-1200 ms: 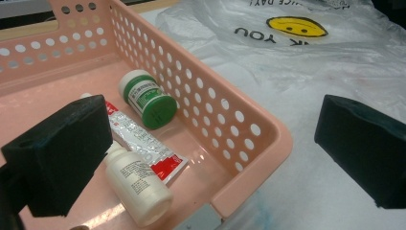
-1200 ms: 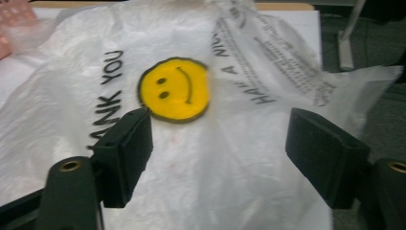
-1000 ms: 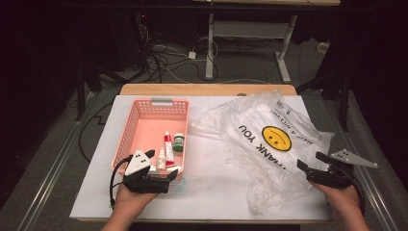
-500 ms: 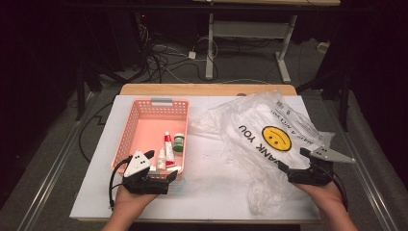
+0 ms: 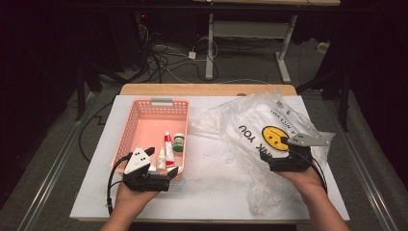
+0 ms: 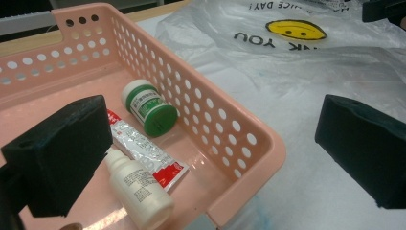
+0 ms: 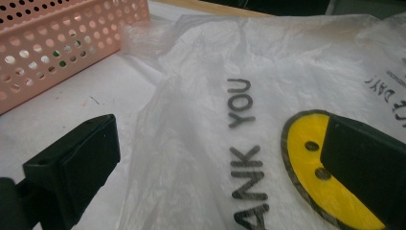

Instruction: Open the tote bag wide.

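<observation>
A pink perforated basket [image 5: 139, 115] [image 6: 230, 120] [image 7: 72, 28] holds a green-capped bottle [image 5: 178, 142] [image 6: 148, 108], a red and white tube [image 5: 168, 144] [image 6: 143, 153] and a white dropper bottle [image 5: 161, 158] [image 6: 139, 191]. My left gripper [image 5: 162, 162] [image 6: 206, 139] is open and straddles the basket's near right corner, one jaw inside and one over the table. To the right lies a crumpled clear plastic bag [image 5: 250, 125] [image 6: 287, 57] [image 7: 201, 96] printed with a smiley. My right gripper [image 5: 276, 153] [image 7: 220, 158] hovers over it; its jaws have just been opening and grip nothing.
Everything rests on a white board [image 5: 216, 192] with a wooden strip [image 5: 207, 89] along its far edge. Beyond it are desk legs [image 5: 210, 48] and loose cables [image 5: 163, 57] on a dark floor. The bag's lower tail [image 5: 262, 197] reaches toward the near edge.
My right gripper has moved left from the table's right edge to above the bag's smiley print. The left gripper and the basket's contents have stayed put.
</observation>
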A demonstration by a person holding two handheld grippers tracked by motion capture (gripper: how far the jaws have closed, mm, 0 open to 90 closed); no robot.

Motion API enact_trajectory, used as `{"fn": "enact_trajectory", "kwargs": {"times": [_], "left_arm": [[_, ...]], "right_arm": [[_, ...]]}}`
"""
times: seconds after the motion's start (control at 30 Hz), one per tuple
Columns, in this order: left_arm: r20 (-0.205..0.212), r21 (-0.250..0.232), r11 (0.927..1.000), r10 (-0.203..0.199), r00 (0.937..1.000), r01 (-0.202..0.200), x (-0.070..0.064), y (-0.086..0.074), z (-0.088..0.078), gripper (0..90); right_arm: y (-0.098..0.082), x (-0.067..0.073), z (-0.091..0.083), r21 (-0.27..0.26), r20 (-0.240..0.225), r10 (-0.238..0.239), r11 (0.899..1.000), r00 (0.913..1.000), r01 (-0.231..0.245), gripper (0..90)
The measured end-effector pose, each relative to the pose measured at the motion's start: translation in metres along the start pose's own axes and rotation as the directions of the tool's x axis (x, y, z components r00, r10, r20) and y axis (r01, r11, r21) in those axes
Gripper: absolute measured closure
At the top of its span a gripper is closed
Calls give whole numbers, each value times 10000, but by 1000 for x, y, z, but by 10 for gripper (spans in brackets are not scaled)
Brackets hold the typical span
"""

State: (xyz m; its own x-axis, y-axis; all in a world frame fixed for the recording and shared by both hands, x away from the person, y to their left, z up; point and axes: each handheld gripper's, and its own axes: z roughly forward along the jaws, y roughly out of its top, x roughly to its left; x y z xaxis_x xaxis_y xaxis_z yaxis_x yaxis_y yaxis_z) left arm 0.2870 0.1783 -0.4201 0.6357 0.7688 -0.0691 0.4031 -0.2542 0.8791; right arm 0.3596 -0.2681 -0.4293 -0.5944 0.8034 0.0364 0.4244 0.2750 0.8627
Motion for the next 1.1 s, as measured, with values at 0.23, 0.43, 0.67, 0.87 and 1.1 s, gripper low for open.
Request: {"fn": "enact_trajectory", "kwargs": {"times": [0.23,0.43,0.67,0.87,1.1], "left_arm": [[-162,141,9999,-45,9999,47,-2,-2,10,0],[-83,491,9982,340,9994,-336,-10,-10,11,0],[211,194,9998,11,9998,-15,-13,-20,2,0],[-46,174,9998,119,9999,-118,-13,-24,-9,0],[-20,159,9998,119,9999,-119,-13,-24,-10,0]], "right_arm": [[13,0,15,-194,-363,-270,9995,9990,263,109],[20,4,29,113,-898,-540,9984,9945,553,166],[18,11,40,833,-1246,-921,9912,9879,1029,254],[11,14,47,1720,-1748,-960,9770,9799,1264,190],[1,27,66,2726,-1932,-1674,9374,9668,2168,158]]}}
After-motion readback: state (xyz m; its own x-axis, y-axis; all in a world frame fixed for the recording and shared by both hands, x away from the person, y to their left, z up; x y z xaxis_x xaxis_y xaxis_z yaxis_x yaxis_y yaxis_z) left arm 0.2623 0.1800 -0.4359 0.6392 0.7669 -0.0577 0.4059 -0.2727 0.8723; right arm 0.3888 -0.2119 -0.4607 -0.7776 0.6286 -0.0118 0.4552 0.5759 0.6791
